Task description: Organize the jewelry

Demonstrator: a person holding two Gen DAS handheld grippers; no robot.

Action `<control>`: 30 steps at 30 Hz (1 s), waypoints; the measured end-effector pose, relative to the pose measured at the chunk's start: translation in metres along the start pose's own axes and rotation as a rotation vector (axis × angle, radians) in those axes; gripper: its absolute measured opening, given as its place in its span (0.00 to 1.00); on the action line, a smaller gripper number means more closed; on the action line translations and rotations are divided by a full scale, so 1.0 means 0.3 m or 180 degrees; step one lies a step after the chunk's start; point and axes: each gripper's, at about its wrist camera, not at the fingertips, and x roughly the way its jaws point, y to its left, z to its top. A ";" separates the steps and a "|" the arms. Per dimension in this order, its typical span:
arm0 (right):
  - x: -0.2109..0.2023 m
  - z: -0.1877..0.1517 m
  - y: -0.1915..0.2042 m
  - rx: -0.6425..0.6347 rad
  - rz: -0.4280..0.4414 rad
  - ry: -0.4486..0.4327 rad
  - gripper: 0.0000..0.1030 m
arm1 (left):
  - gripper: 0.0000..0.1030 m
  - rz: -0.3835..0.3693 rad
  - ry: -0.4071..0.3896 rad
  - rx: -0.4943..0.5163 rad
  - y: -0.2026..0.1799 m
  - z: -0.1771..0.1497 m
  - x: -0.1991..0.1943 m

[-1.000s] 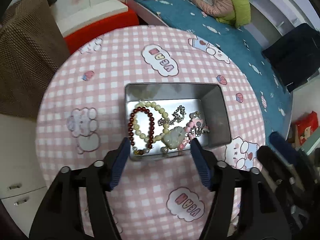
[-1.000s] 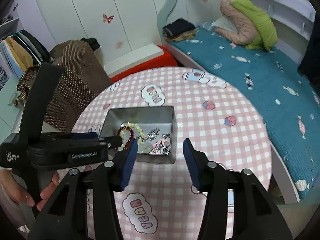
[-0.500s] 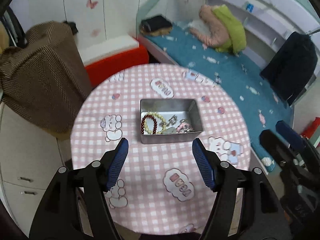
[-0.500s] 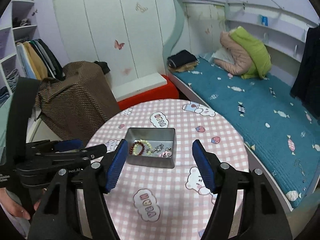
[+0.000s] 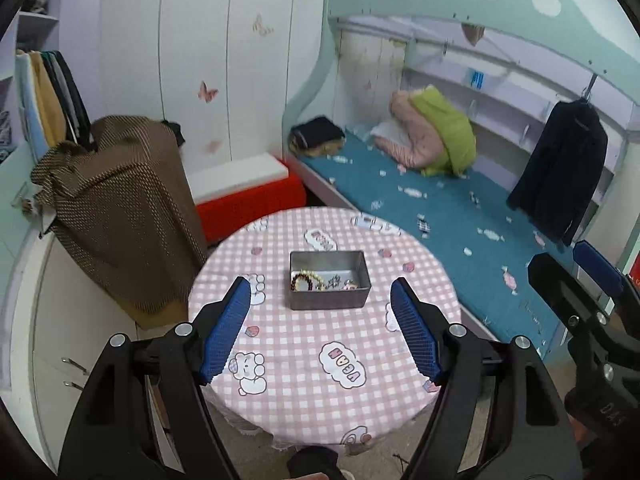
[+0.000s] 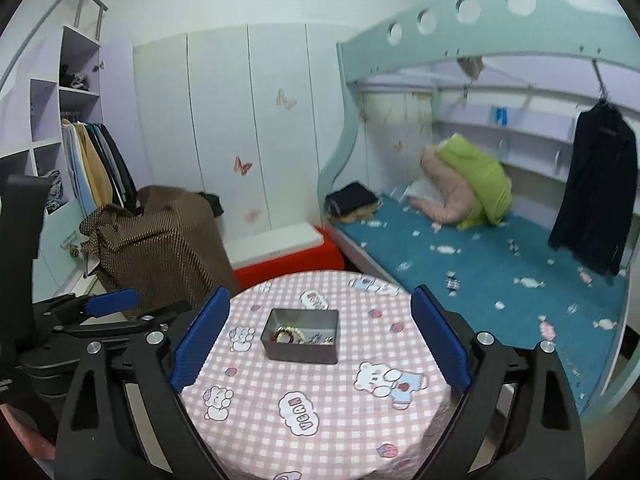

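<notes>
A grey metal tin sits in the middle of a round table with a pink checked cloth. It holds a dark red bead bracelet, a pale bead bracelet and silver and pink pieces. The tin also shows in the right wrist view. My left gripper is open and empty, high and well back from the table. My right gripper is open and empty, also far back. The right gripper shows at the right edge of the left wrist view.
A brown dotted cover drapes furniture left of the table. A red and white bench stands behind the table. A bed with a teal blanket runs along the right. White drawers stand at the left.
Both grippers have pulled far back and up from the tin, so the whole table and room come into view. The right gripper's jaws have spread wider; the left's have not changed. The jewelry stays in the tin.
</notes>
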 end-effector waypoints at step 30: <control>-0.250 -0.133 0.054 -0.0147 -0.0110 -0.0522 0.92 | 0.77 0.0057 -0.0450 0.0060 -0.036 -0.186 -0.269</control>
